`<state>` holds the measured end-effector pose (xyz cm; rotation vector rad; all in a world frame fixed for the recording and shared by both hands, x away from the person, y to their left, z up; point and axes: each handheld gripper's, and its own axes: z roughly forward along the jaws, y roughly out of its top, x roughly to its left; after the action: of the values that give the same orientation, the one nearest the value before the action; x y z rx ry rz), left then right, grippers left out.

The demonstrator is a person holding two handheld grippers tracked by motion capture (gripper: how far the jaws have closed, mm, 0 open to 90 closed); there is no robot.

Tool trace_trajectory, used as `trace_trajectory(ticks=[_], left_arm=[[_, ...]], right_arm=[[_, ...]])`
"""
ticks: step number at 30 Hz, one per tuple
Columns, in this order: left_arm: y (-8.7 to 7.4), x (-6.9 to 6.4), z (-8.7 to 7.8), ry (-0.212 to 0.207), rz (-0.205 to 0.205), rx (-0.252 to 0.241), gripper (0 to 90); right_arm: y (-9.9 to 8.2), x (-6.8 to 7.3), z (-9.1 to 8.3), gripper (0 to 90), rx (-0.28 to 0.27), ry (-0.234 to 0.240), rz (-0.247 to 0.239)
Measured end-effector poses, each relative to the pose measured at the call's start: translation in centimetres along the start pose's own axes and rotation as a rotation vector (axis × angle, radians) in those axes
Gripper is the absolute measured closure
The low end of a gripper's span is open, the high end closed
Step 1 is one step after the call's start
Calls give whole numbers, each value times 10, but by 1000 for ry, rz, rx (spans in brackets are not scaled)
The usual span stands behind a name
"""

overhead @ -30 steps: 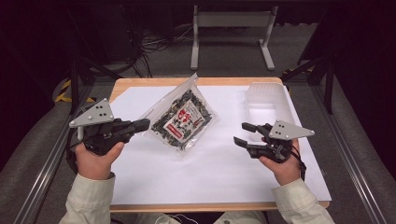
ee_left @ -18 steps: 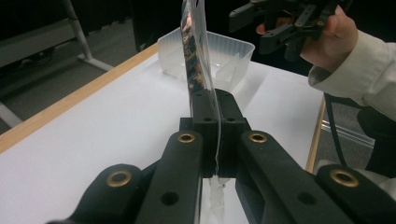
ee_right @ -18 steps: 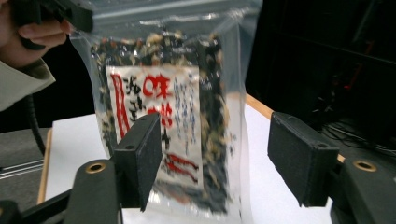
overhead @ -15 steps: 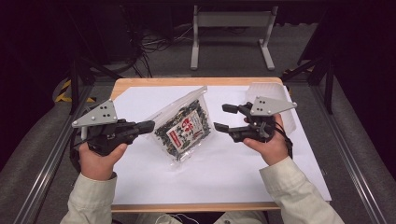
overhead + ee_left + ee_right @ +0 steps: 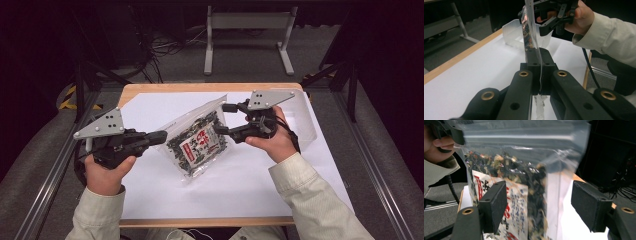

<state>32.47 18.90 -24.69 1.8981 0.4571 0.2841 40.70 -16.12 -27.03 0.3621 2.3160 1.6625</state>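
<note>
Clear zip bag of dried dark bits (image 5: 197,144) lifted off the table (image 5: 210,220), tilted, with a white label with red writing (image 5: 200,143) on its front. Left gripper (image 5: 159,137) at the bag's left edge, fingers (image 5: 533,63) pressed together on the thin plastic, as seen close up in the left gripper view, where the bag (image 5: 530,30) stands on edge straight up from them. Right gripper (image 5: 226,119) at the bag's upper right corner, fingers (image 5: 495,202) spread wide with the bag (image 5: 524,195) between them, one in front of the label, the other off to the far side, not yet closed on it. Left hand (image 5: 102,172) and right hand (image 5: 275,137) wrapped around the handles, pale sleeves behind. White sheet (image 5: 240,185) spread over the wooden table. Clear plastic tub (image 5: 305,115) on the sheet just past the right hand, also seen behind the bag in the left gripper view (image 5: 511,32). Grey metal stand (image 5: 247,30) on the floor beyond the table.
</note>
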Motion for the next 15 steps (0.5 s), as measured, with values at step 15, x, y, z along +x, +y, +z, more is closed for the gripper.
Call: trace_trajectory(ticks=[15], left_arm=[[-3,-4,2,-42,8,-65,895]], right_arm=[[-5,-5,16,236,-22,89,-58]])
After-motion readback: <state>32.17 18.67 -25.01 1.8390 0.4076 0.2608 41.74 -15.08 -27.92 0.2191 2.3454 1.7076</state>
